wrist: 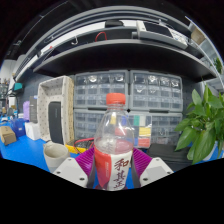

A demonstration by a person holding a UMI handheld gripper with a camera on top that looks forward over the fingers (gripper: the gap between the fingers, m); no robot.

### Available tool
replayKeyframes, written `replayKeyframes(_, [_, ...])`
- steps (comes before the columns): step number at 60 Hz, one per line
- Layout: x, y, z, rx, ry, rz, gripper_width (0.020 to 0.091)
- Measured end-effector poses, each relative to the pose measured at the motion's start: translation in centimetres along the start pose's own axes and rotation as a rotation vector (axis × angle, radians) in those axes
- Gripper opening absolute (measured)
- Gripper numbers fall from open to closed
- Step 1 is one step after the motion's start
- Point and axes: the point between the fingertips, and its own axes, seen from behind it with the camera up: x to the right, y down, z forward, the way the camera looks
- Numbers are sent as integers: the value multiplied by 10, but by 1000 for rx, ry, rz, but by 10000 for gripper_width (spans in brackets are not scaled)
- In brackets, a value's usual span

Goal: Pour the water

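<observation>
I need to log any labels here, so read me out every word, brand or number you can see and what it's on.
"和其正", white characters running down the red label of the bottle held between the gripper fingers.
Small print on that label: too small to read.
Drawer cabinets behind: no readable text.

Gripper [113,163] level, pointing straight forward, white fingers [70,170] spread to either side at the bottom. Purple pads [87,158] facing inward, pressed against both flanks of the bottle [116,140], clamped upright between them.
</observation>
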Motion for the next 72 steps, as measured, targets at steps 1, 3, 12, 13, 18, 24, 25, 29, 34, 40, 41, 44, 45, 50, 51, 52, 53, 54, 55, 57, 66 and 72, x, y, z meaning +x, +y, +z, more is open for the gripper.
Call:
replayKeyframes(1, [1, 1, 0, -8, 4, -3, 560])
replayKeyframes(3, [4, 4, -2, -28, 16, -8, 639])
replayKeyframes(12, [6, 5, -24, -53, 59, 8, 843])
replayKeyframes(13, [6, 6, -28, -59, 62, 14, 844])
replayKeyframes(18, [4, 19, -51, -105, 83, 48, 846])
replayKeyframes(24, [1, 31, -82, -141, 115, 75, 851])
replayKeyframes(25, [0, 33, -87, -147, 121, 79, 849])
replayKeyframes(29, [-3, 41, -104, -167, 143, 92, 848])
replayKeyframes(34, [-10, 50, -124, -191, 155, 105, 844])
replayKeyframes(40, [-15, 56, -143, -217, 169, 109, 845])
replayKeyframes(41, [-16, 57, -146, -220, 171, 107, 848])
replayKeyframes(44, [-17, 58, -154, -226, 181, 98, 849])
replayKeyframes(45, [-18, 58, -156, -227, 183, 96, 849])
replayKeyframes(50, [-18, 54, -168, -220, 193, 80, 850])
replayKeyframes(51, [-18, 52, -171, -217, 195, 78, 848])
replayKeyframes(52, [-18, 50, -173, -216, 199, 77, 849])
replayKeyframes(53, [-17, 49, -175, -215, 203, 77, 850])
replayKeyframes(54, [-17, 48, -178, -216, 207, 79, 849])
replayKeyframes(55, [-17, 48, -180, -218, 210, 80, 849])
replayKeyframes(57, [-16, 47, -184, -220, 216, 81, 851])
replayKeyframes(66, [-10, 31, -203, -192, 243, 78, 852])
replayKeyframes(72, [-12, 21, -214, -173, 247, 79, 851])
